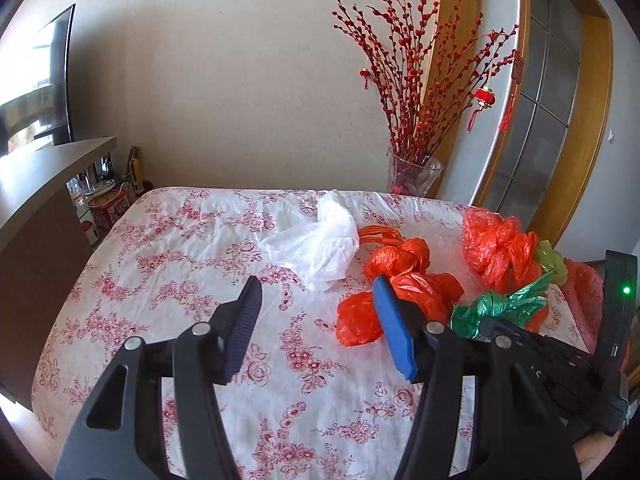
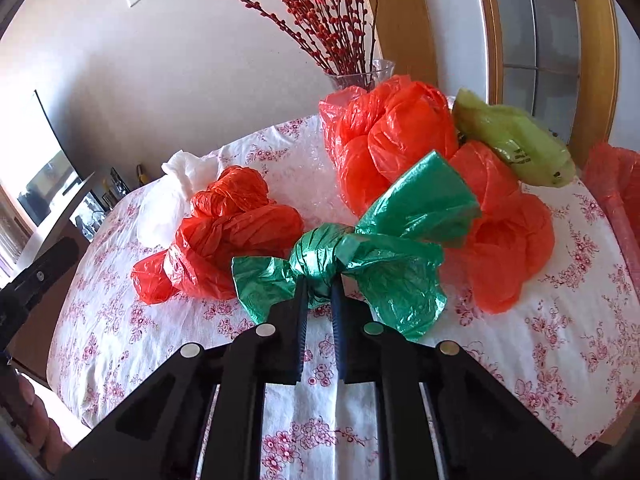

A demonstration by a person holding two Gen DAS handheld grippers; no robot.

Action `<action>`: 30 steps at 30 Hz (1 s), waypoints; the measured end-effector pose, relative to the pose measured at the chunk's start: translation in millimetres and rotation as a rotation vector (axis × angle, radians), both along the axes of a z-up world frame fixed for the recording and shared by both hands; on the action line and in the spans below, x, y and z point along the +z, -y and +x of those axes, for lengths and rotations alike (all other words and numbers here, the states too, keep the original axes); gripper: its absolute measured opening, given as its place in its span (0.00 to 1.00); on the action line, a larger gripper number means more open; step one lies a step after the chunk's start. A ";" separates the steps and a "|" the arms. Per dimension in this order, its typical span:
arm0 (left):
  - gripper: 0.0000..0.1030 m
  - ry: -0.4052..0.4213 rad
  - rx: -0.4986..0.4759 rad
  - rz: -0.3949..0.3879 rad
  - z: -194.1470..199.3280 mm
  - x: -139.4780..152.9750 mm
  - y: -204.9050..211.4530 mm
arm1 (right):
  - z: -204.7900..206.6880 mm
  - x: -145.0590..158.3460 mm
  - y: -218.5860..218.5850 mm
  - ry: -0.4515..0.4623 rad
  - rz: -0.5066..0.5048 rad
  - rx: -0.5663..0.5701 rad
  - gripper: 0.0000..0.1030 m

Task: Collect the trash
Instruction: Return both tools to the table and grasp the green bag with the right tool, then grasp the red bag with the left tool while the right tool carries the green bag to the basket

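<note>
Several knotted plastic bags lie on a floral tablecloth (image 2: 168, 344). My right gripper (image 2: 320, 292) is shut on the knot of a green bag (image 2: 360, 248) in the middle of the right wrist view. Behind it lie a small orange bag (image 2: 228, 236), a large orange bag (image 2: 392, 136), a yellow-green bag (image 2: 516, 140) and a white bag (image 2: 176, 184). My left gripper (image 1: 316, 292) stands open above the cloth with nothing between its fingers. The small orange bag (image 1: 396, 280) lies just behind its right blue pad; the white bag (image 1: 320, 240) lies farther back. The green bag (image 1: 500, 304) shows at right.
A glass vase of red branches (image 1: 416, 176) stands at the table's far edge, by a wood-framed glass door (image 1: 560, 120). A television (image 1: 36, 92) and a shelf with small items sit at left. Another red plastic piece (image 2: 616, 184) lies at the right edge.
</note>
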State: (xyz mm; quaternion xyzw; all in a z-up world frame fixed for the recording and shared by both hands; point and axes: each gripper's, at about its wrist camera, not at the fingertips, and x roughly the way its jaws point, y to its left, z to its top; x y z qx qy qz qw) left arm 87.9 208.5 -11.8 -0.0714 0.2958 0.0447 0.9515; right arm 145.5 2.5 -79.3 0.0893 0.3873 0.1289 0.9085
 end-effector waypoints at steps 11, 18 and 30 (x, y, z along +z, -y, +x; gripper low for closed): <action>0.56 -0.065 -0.120 0.055 36.2 -14.9 57.9 | -32.7 26.6 44.1 0.054 0.016 -0.034 0.12; 0.47 -0.164 -0.106 0.069 62.1 -39.1 71.3 | -47.0 31.9 61.9 0.076 0.009 -0.056 0.12; 0.20 -0.109 -0.144 0.035 41.1 -34.9 74.0 | -54.1 38.1 92.2 0.118 -0.004 -0.115 0.12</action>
